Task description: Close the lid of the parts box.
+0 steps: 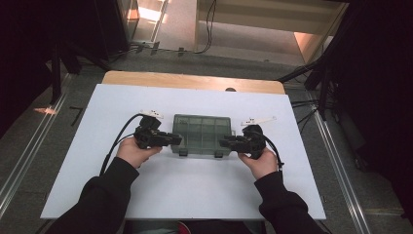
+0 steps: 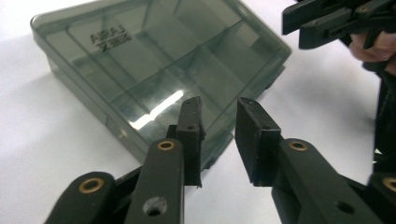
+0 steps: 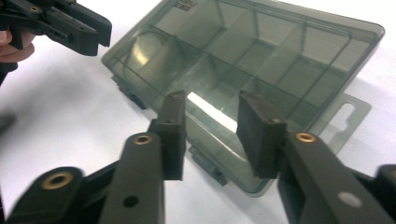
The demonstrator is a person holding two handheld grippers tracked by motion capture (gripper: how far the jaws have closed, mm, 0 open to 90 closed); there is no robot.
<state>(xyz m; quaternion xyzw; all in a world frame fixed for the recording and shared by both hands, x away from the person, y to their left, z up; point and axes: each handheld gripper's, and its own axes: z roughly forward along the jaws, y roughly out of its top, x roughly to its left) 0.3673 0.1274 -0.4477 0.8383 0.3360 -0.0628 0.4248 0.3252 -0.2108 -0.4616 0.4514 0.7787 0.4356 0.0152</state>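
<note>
One box (image 1: 202,134) lies on the white surface (image 1: 195,187), near its middle, and two grippers flank it, one in each hand. The box is the single loose thing on the surface; its lid is shut. Through the lid, dividers split the inside into several compartments, though the exact count is hard to tell.

The left gripper (image 1: 176,141) sits at the box's left front corner, held low and roughly level, pointing inward to the right. The left hand (image 1: 136,152) wraps its body from below, with a dark sleeve behind and a black cable looping off to the left. The right gripper (image 1: 225,143) mirrors it at the right front corner, pointing inward to the left, with the right hand (image 1: 260,161) under it. In the left gripper view its jaws stand apart with a clear gap, and the box's corner lies just beyond them, not pinched. In the right gripper view the jaws are likewise apart, the box's front edge just past them and nothing clamped.

The box is smoky, see-through grey-green plastic, flat and rectangular with rounded corners, glossy enough to catch a bright streak of light. Raised lettering marks one corner of the lid, small clasps sit along the front edge, and a flat hanging tab with a slot juts from one end. The jaws are matte black with blocky, flat pads and brass-coloured rivets.
</note>
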